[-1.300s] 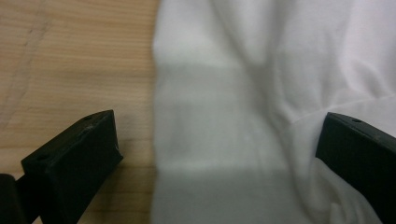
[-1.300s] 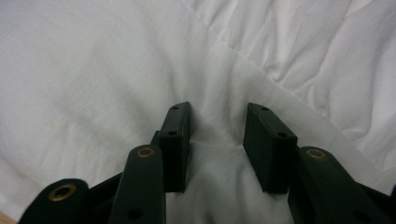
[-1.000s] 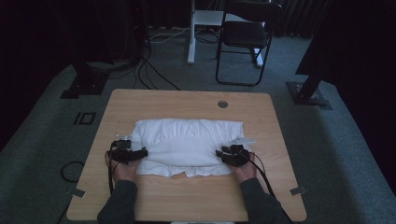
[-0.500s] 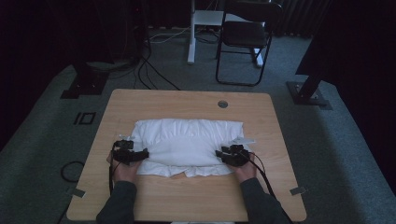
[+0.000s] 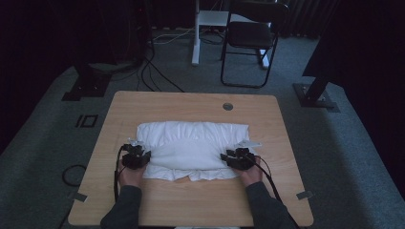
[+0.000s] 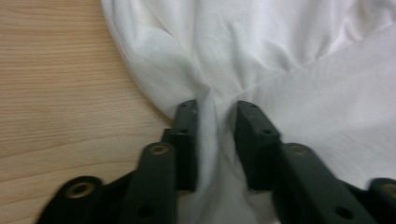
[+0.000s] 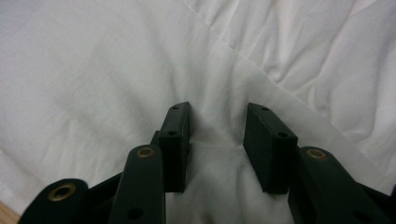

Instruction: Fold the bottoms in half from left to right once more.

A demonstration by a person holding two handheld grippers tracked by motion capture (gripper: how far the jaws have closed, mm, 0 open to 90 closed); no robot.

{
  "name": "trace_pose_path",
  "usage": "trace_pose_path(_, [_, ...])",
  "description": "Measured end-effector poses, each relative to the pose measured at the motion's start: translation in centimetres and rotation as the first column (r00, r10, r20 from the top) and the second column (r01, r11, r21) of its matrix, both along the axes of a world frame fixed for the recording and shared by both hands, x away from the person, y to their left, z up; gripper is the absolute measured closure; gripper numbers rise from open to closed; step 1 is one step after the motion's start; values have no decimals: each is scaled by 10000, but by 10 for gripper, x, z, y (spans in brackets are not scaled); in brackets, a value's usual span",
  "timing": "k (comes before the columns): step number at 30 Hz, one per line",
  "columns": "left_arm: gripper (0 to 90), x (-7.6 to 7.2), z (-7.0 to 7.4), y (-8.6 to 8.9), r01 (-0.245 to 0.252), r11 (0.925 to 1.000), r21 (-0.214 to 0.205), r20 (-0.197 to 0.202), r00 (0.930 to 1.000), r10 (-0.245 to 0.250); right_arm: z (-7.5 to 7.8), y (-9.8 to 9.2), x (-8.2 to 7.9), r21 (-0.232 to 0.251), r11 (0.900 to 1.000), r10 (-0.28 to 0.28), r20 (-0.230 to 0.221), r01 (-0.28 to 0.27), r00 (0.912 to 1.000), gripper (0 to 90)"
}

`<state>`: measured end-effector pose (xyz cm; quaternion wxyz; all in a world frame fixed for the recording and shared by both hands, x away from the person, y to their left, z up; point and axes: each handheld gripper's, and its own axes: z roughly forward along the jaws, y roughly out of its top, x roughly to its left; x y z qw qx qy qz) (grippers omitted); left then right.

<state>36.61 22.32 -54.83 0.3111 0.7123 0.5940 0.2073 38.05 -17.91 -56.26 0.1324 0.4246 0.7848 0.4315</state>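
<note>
Between the two black jaws of the left gripper [image 6: 215,119], a bunched ridge of white crumpled cloth garment [image 6: 289,60]: the jaws have just been closing and now pinch this fold at the garment's edge, beside bare wood. Right gripper [image 7: 218,123]: jaws stand part-way apart, planted on the same white fabric, a low puckered fold between them; whether the pads press on it cannot be told. High view: left gripper [image 5: 137,157] at the garment's [image 5: 191,143] left near corner, right gripper [image 5: 237,159] at its right near corner, each carried in a hand with a dark sleeve entering from the bottom edge, a black cable trailing from each. Garment lies spread flat, roughly rectangular, on the middle of the light wooden table [image 5: 191,205]. Beyond the table, on grey carpet: black folding chair [image 5: 250,38], white desk leg [image 5: 196,33], loose black cables [image 5: 153,71].
</note>
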Motion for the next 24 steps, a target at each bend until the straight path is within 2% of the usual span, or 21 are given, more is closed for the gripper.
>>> trace_pose_path(2, [823,-1,-2,0,95,9996,-266,69,9999,-93,0,0,0,14,10000,-1,-12,1,10000,599])
trace_pose_path(5, [846,-1,-4,2,298,9958,-863,67,9995,-294,0,0,0,17,10000,3,-11,-3,10000,599])
trace_pose_path(13, [863,-1,-6,7,410,9912,-1258,203,9990,-387,0,0,0,39,10000,13,-24,-13,10000,599])
trace_pose_path(17, [864,-2,-4,13,474,9889,-1409,602,9974,-392,0,0,0,-38,10000,42,65,-42,10000,596])
trace_pose_path(20, [866,-4,2,20,370,9845,-1712,935,9954,-211,0,-1,0,-56,10000,79,79,-78,9999,594])
trace_pose_path(22, [866,-6,6,24,430,9807,-1908,1032,9944,-235,0,-1,0,-76,9999,90,100,-90,9999,594])
trace_pose_path(24, [866,-7,10,26,573,9769,-2059,1317,9908,-304,1,-1,0,-96,9999,96,114,-95,9999,593])
